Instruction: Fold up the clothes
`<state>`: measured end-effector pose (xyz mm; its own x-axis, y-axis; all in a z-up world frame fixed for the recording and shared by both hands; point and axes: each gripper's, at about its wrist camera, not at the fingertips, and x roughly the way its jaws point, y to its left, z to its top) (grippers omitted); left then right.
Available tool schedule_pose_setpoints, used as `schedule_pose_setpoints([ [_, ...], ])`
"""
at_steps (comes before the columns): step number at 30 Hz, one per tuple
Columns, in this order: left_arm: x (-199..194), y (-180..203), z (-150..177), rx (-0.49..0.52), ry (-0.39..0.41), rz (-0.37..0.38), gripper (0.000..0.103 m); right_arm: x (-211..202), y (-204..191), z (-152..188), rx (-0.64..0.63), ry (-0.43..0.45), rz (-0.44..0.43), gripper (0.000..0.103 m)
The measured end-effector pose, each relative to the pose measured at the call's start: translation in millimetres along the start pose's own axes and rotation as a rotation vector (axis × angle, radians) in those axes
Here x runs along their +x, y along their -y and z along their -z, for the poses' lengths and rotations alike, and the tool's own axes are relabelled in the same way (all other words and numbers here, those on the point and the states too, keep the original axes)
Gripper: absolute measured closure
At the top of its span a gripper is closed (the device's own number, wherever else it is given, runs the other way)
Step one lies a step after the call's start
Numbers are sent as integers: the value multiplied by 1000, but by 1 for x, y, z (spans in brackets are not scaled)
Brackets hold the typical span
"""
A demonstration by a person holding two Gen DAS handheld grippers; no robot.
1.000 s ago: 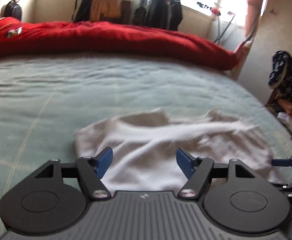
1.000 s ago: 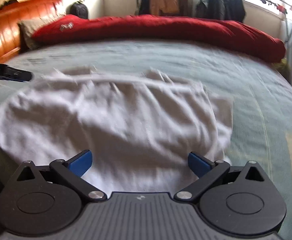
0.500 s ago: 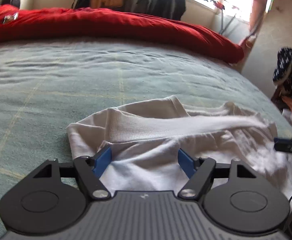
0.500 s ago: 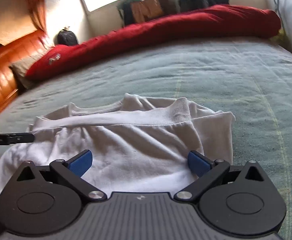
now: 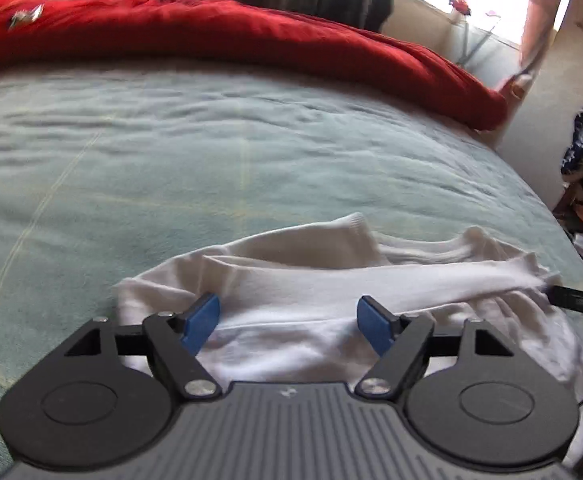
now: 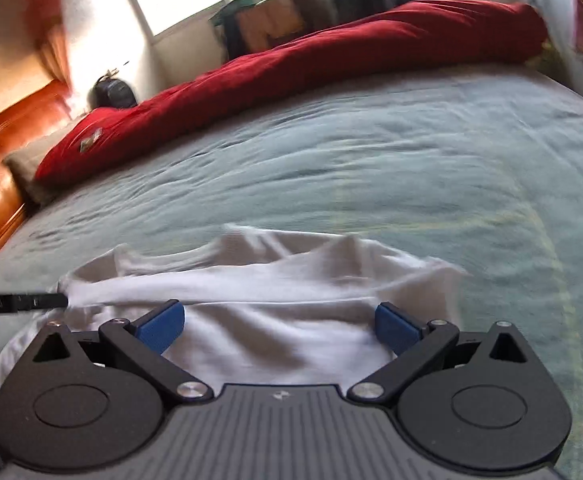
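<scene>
- The white garment [image 5: 331, 292] lies crumpled on the pale green bedspread [image 5: 211, 160], at the near edge of the bed. It is well apart from the red duvet [image 5: 251, 36] bunched along the far side.
- Left gripper [image 5: 287, 322]: the jaws stand wide and have just been opening a little further. Garment cloth shows between the blue pads [image 5: 201, 322], but neither pad presses on it. Nothing is held.
- Right gripper [image 6: 279, 326]: the jaws stand wide over the garment's opposite end. Cloth lies between the pads with no visible pinch. Nothing is held.
- Garment condition: a ribbed band [image 5: 391, 284] lies doubled across the top, with loose layers bunched beneath it.
- Risk 1: closing on a bunched area would likely trap several layers at once. The fold would then carry the wrinkles along.
- Risk 2: a pad set too low could catch the bedspread together with the garment and drag it.
- Risk 3: uneven grasp points at the two ends would probably skew the fold line.
- Both views are motion-blurred, so exact contact between pads and cloth cannot be confirmed.
</scene>
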<state>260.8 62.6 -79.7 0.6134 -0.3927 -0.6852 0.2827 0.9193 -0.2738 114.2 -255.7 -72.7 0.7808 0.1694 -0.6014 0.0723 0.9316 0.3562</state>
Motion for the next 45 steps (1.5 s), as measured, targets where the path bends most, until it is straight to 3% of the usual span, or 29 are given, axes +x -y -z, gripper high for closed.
schedule_pose_setpoints([
  [2, -10, 5, -4, 30, 14, 14, 26, -10, 7, -1, 1, 9, -7, 0],
  [5, -15, 5, -9, 50, 50, 20, 23, -27, 15, -5, 5, 91, -10, 0],
  [7, -6, -1, -12, 21, 15, 10, 23, -21, 24, -10, 46, 76, -23, 0],
  [10, 11, -13, -9, -11, -38, -79, 24, 3, 39, -11, 102, 6, -35, 0],
  [14, -8, -10, -9, -7, -3, -94, 24, -8, 32, -16, 67, 39, 40, 0],
  [16, -23, -5, -7, 6, 18, -64, 23, -24, 22, -17, 23, 80, 65, 0],
  [20, -36, 1, 4, -14, 6, 8, 23, -28, 12, -10, 25, 59, -66, 0],
  [24, -39, 1, 21, -29, -32, 6, 23, -3, 28, 2, 81, -28, 34, 0],
  [28, -59, 1, 26, -33, -22, 3, 23, -25, 25, 0, 109, 15, 37, 0],
  [33, -97, 19, 33, -7, 25, 57, 22, -57, -1, 2, 67, 47, -75, 0],
  [37, -102, 31, 55, 2, 0, 90, 22, -56, -18, 18, 72, -13, -156, 0],
  [41, -90, 27, 80, -60, -70, 44, 22, -50, -22, 41, 71, -72, -101, 0],
  [45, -96, 22, 95, -93, -77, 41, 22, -58, -24, 51, 40, -82, -74, 0],
])
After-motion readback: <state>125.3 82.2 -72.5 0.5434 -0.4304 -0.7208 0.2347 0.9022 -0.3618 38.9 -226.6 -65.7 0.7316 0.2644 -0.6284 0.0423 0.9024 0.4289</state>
